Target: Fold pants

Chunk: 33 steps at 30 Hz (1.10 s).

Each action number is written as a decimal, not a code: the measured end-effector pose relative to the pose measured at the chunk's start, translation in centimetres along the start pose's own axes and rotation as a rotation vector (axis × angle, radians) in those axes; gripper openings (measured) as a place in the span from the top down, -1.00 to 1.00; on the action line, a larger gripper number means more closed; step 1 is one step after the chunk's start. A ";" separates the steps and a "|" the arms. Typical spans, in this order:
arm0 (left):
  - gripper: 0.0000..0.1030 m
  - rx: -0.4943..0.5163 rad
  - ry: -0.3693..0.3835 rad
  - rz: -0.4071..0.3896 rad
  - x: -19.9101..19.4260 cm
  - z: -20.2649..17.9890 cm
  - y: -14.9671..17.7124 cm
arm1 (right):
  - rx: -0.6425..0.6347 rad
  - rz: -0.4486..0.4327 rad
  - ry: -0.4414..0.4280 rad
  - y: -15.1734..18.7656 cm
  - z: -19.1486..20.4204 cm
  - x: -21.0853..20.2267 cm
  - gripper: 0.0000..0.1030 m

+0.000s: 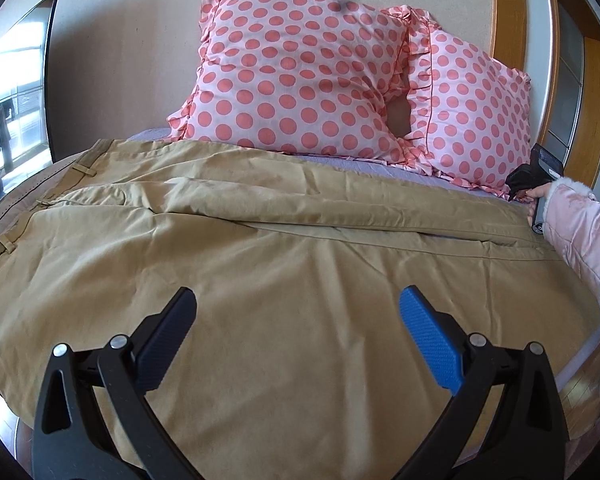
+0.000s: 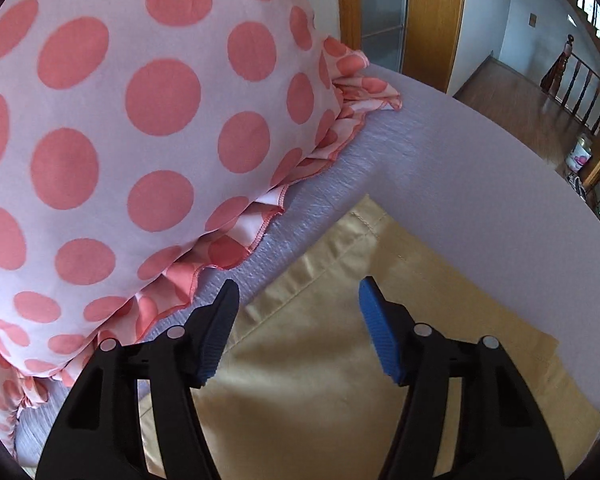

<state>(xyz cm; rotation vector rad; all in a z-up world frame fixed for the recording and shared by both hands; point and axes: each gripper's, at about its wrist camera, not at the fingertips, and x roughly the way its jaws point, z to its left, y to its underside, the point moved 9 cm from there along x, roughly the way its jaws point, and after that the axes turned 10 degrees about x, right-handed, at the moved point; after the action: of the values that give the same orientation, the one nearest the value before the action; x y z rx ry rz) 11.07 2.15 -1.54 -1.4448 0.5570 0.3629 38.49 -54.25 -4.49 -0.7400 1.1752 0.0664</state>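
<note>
Tan pants [image 1: 260,240] lie spread across the bed, waistband with belt loops at the left, legs running to the right. My left gripper [image 1: 298,302] is open and empty, hovering over the near leg. In the right wrist view my right gripper [image 2: 298,284] is open and empty just above the leg hems [image 2: 340,340] at the far right end of the pants. The right gripper [image 1: 540,172] also shows in the left wrist view, held in a hand with a pink sleeve.
Two pink polka-dot pillows [image 1: 300,76] [image 2: 120,140] lean against the wall behind the pants, close to my right gripper. The lilac bed sheet [image 2: 440,168] ends at the bed's right edge, with wooden floor [image 2: 520,108] and a door frame beyond.
</note>
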 end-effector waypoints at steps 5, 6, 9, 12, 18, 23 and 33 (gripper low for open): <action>-0.96 -0.015 0.018 0.024 0.8 0.2 0.3 | -0.061 -0.099 -0.019 -0.2 -0.3 0.2 0.53; -0.96 -0.025 0.024 0.024 0.7 0.3 0.4 | -0.059 -0.101 -0.052 -0.4 -0.7 0.1 0.69; -0.96 -0.056 0.051 0.029 0.7 0.4 0.7 | 0.018 -0.052 -0.204 -0.4 -2.3 -0.5 0.90; -0.96 -0.078 0.075 0.014 0.3 0.5 0.6 | 0.091 -0.077 -0.410 -0.1 -4.6 -4.3 0.91; -0.96 -0.108 0.131 -0.036 -0.6 0.3 0.0 | 0.170 -0.118 -0.718 8.0 -13.6 -16.1 0.91; -0.96 -0.118 0.167 -0.081 -0.7 -0.1 -1.7 | 0.246 -0.010 -0.671 14.5 -20.4 -16.2 0.90; -0.96 -0.209 0.158 -0.115 -1.8 3.1 -3.0 | 0.314 0.128 -0.679 16.2 -19.8 -14.5 0.10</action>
<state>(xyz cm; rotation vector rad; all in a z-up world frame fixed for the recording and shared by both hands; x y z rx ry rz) 11.68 5.09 2.09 -1.7098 0.5724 0.2219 9.75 -48.22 -3.62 -0.3158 0.5595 0.2165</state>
